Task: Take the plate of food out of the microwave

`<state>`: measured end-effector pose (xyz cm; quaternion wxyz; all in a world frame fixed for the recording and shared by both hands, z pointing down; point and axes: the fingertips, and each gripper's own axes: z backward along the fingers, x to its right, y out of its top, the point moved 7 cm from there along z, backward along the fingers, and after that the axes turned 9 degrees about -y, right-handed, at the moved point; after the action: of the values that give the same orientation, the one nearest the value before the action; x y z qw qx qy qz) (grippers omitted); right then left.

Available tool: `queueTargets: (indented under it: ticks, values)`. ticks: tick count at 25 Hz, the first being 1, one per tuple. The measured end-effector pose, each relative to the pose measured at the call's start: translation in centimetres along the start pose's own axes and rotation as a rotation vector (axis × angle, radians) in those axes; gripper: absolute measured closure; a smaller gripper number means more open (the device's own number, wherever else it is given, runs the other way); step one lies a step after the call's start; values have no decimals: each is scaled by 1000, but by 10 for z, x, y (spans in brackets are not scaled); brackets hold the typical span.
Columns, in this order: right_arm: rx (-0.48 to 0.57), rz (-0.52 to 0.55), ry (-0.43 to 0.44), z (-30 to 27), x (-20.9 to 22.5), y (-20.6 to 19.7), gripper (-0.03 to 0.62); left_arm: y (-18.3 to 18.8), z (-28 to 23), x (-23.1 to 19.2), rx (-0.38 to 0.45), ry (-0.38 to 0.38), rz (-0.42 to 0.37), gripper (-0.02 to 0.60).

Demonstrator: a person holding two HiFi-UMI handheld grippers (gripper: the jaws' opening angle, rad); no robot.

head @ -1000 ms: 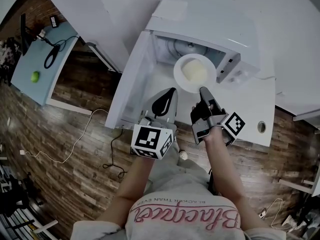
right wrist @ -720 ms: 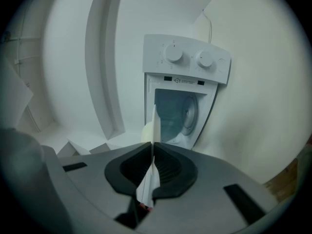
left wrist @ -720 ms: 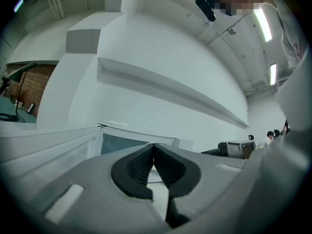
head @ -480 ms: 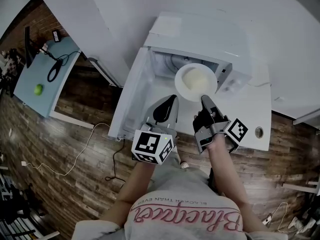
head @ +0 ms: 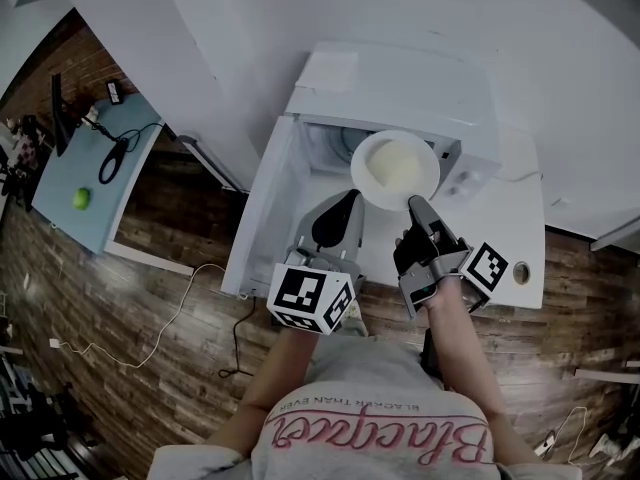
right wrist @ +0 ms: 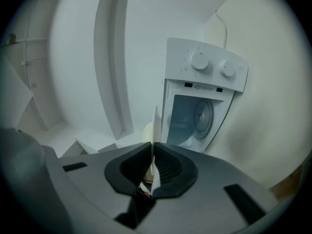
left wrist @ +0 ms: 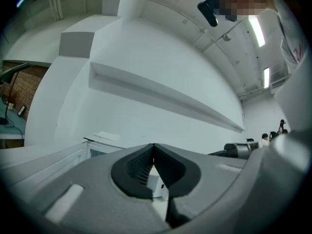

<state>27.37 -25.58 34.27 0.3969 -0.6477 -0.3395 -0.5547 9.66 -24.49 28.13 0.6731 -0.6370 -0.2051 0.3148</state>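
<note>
Head view: round white plate of pale food (head: 395, 166) at the open white microwave (head: 400, 78) mouth; left gripper view: the left gripper (left wrist: 154, 149) closed on nothing; right gripper view: the right gripper (right wrist: 153, 149) clamps the plate's near rim, so draw it nearer, level.

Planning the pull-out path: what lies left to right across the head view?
Green ball → open microwave door → left gripper → plate of food → round hole in the countertop.
</note>
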Motion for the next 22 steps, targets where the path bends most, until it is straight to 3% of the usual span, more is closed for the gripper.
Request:
queueTargets:
  ticks: [8,22]
  values:
    - [10,23,30,-6,-13,7,568,8,-11,1,22,-29,-6,575]
    - [42,-28,43,-29,-30,25,568,13,-24,-12,9,-63,-20,575]
